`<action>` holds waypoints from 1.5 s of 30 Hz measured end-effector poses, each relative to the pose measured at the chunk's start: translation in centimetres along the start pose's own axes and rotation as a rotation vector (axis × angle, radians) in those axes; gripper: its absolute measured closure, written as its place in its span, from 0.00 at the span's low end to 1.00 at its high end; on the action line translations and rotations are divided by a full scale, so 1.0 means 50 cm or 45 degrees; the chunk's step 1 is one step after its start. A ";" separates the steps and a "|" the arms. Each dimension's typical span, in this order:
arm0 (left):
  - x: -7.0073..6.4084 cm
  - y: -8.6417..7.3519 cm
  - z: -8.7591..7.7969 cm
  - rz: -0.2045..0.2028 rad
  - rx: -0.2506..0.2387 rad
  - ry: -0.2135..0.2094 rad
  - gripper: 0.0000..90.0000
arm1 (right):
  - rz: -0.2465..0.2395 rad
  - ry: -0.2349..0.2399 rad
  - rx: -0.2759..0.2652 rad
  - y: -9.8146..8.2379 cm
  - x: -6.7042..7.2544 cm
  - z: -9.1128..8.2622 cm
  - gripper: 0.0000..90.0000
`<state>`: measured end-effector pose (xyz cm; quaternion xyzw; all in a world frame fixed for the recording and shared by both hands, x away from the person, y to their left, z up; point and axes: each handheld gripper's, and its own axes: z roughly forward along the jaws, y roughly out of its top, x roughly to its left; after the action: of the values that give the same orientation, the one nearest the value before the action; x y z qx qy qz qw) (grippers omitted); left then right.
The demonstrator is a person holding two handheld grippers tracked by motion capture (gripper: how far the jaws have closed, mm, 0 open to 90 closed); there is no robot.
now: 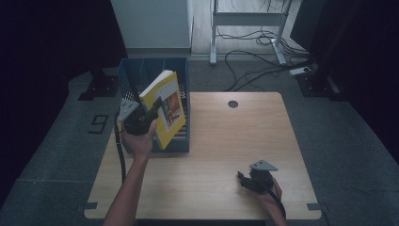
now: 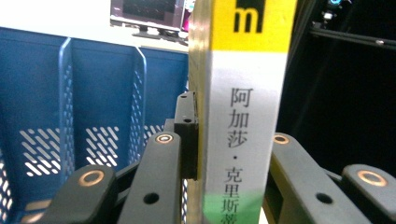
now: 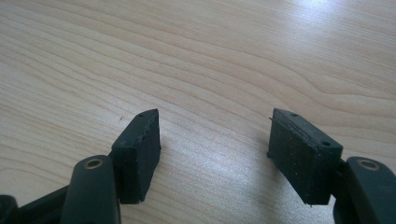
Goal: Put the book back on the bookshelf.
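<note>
left tool clamped on book spine | blue crate divider just ahead, snag risked | right tool apart, idle on surface

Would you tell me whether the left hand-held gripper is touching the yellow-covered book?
Touching: in the left gripper view, the left hand-held gripper has its black jaws pressed on both sides of the yellow-covered book.

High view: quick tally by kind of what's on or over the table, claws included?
Books: 1, the yellow book, clamped in the left claw
File racks: 1, the blue rack
Claws: 2, counting the right claw, open over the table
Total: 4
</note>
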<state>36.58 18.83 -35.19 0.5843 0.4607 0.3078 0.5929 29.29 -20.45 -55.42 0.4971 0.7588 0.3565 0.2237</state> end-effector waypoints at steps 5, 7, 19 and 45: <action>0.006 0.000 0.007 -0.002 0.006 0.014 0.84 | 0.001 0.000 0.000 0.000 0.000 0.000 0.37; 0.007 -0.002 0.012 -0.002 0.012 0.023 0.84 | 0.001 0.000 0.000 0.000 0.000 0.000 0.37; 0.006 -0.020 0.061 -0.001 0.030 0.070 0.84 | 0.008 0.006 -0.005 0.000 -0.001 0.000 0.37; 0.017 -0.035 0.120 -0.003 0.031 0.129 0.84 | 0.007 0.007 -0.006 0.000 -0.002 0.000 0.37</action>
<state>42.06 16.91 -37.70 0.5747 0.4943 0.3307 0.5622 29.31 -20.53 -55.43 0.4977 0.7571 0.3603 0.2219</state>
